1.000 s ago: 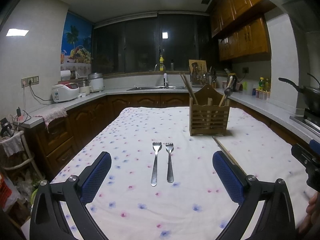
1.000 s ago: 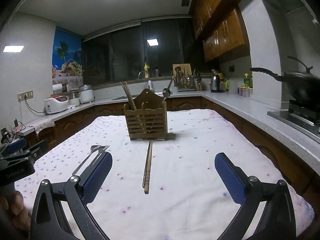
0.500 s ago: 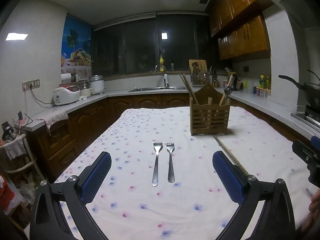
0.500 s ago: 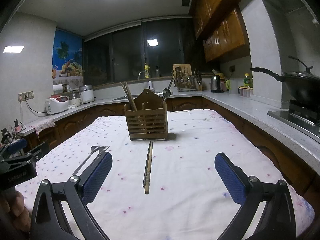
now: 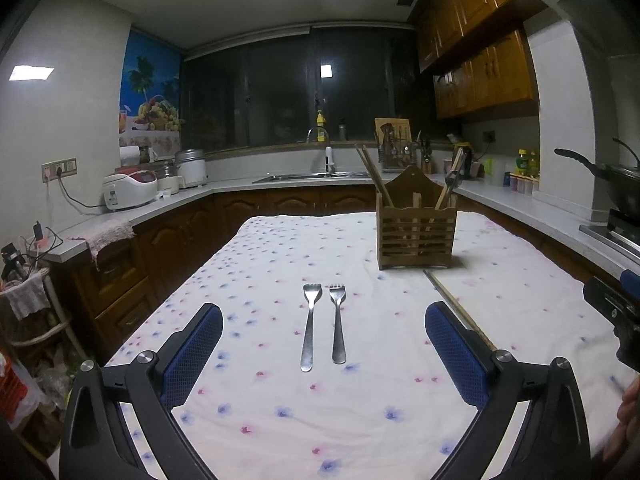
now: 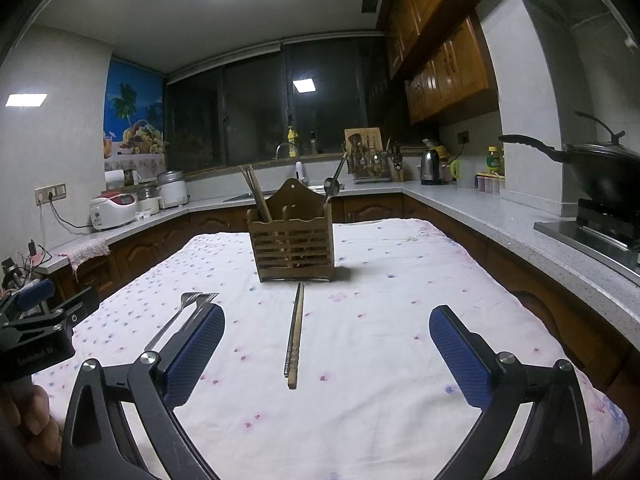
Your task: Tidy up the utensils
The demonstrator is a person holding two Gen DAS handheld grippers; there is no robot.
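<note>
Two forks side by side on the flowered table, tines toward the wooden utensil holder, straight ahead of the left hand-held gripper, wide open and empty. A pair of chopsticks flat just before the holder, in line with the right hand-held gripper, also spread open, holding nothing.

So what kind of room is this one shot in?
A home kitchen, most likely: a sink under the window, a rice cooker on the counter, and a wok on the stove. The work surface is a table under a flowered cloth.
</note>
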